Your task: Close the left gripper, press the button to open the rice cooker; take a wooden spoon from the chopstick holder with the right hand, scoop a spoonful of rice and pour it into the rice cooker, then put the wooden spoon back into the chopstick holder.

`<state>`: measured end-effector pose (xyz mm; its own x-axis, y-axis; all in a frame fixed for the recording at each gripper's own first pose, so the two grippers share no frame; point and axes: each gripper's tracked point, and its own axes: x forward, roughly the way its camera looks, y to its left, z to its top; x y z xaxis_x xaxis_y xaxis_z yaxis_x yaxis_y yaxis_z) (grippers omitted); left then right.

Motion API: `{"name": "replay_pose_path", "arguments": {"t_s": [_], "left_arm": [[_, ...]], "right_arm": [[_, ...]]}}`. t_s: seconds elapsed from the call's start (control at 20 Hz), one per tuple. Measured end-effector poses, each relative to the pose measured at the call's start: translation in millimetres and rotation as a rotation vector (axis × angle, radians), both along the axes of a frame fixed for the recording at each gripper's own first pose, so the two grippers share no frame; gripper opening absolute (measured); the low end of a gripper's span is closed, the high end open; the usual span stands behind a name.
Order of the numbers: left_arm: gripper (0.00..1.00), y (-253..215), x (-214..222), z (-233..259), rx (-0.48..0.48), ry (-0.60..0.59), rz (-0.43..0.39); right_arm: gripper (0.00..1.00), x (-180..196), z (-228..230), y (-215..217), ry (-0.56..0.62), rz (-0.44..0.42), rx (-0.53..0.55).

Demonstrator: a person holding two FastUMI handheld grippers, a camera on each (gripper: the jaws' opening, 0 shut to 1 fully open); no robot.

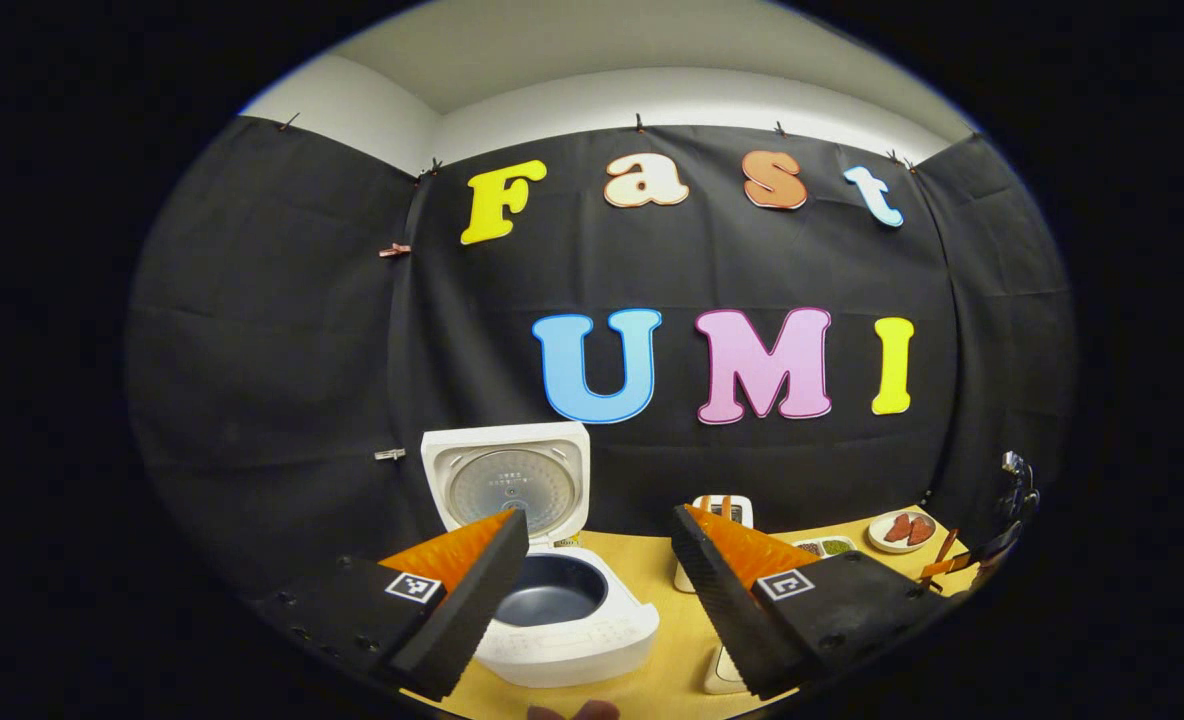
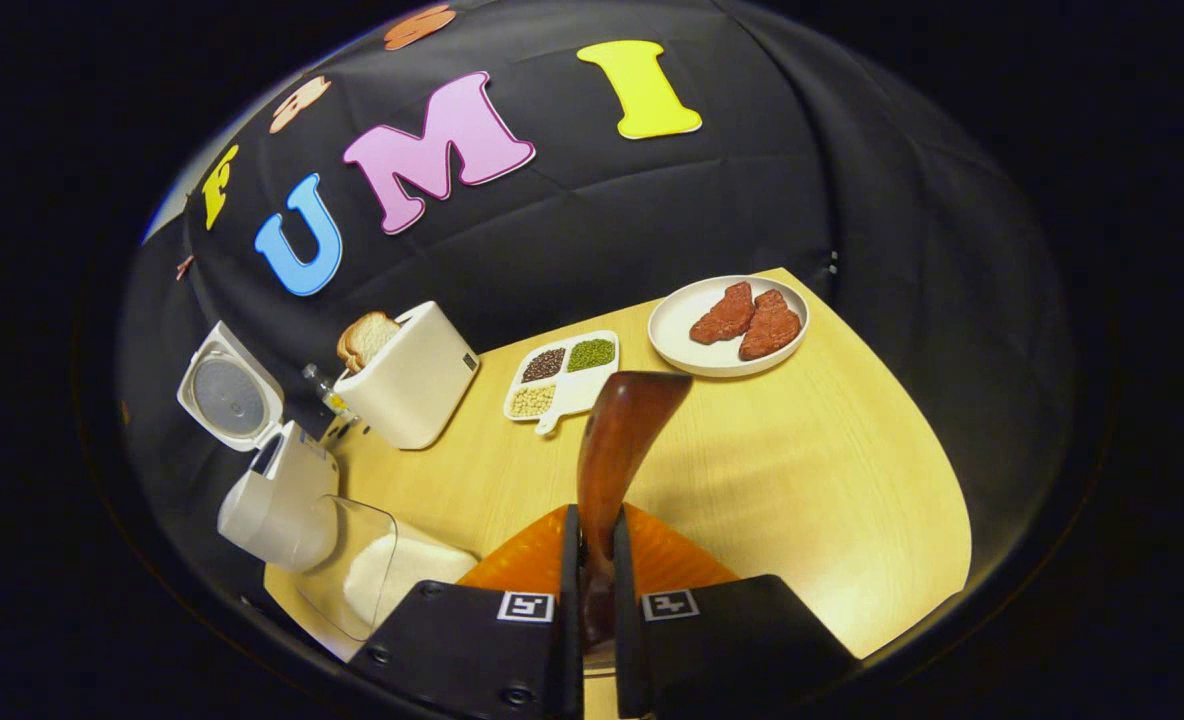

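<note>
In the left gripper view, your left hand-held gripper (image 1: 600, 540) hangs above the bench (image 1: 652, 570) with its fingers spread wide apart and nothing between them. The rice cooker (image 1: 562, 620) sits just beyond and below them, its lid (image 1: 507, 482) standing upright and the dark inner pot (image 1: 550, 592) exposed.

In the right gripper view, your right hand-held gripper (image 2: 592, 545) has both fingers pressed together on the handle of the wooden spoon (image 2: 620, 440), whose bowl points away over the bench. The rice cooker (image 2: 277, 495) stands open at the left edge, with a clear container of rice (image 2: 392, 575) beside it. Farther back are a toaster (image 2: 412, 375), a divided dish of beans (image 2: 562, 375) and a plate of meat (image 2: 730, 325).
</note>
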<state>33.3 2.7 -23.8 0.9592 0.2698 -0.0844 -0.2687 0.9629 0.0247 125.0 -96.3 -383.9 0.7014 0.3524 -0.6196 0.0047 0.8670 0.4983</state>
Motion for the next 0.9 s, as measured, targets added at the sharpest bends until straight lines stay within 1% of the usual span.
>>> {"name": "replay_pose_path", "arguments": {"t_s": [0.05, 0.15, 0.2, 0.35, 0.55, 0.7, 0.8, 0.9], "left_arm": [[0.99, -1.5, -4.8, -0.7, 0.001, 0.003, 0.011], [0.99, -6.8, -13.3, 0.9, 0.009, 0.006, 0.019], [0.99, -7.6, -16.3, 1.0, 0.013, 0.007, 0.020], [0.98, -9.2, -18.1, -0.5, 0.011, 0.002, -0.006], [0.98, 6.9, -6.2, -2.0, 0.006, -0.012, -0.089], [0.98, 26.8, 4.0, -12.0, -0.019, 0.002, -0.143], [0.98, 39.5, 10.6, -20.2, -0.040, 0.008, -0.179], [0.98, 54.0, 18.2, -25.3, -0.049, 0.003, -0.203]], "right_arm": [[0.13, -1.1, 3.3, -3.8, -0.016, -0.012, 0.022], [0.08, 0.5, 19.9, -7.7, -0.062, -0.040, 0.048], [0.08, -0.1, 29.6, -9.2, -0.087, -0.049, 0.055], [0.08, -1.7, 60.5, -20.2, -0.165, -0.091, 0.014], [0.08, -3.1, 116.2, -21.8, -0.274, -0.158, -0.056], [0.08, -9.3, 164.3, 1.3, -0.352, -0.187, -0.090], [0.08, -14.0, 191.9, 29.7, -0.404, -0.190, -0.104], [0.08, -17.3, 205.6, 61.5, -0.441, -0.185, -0.142]]}}
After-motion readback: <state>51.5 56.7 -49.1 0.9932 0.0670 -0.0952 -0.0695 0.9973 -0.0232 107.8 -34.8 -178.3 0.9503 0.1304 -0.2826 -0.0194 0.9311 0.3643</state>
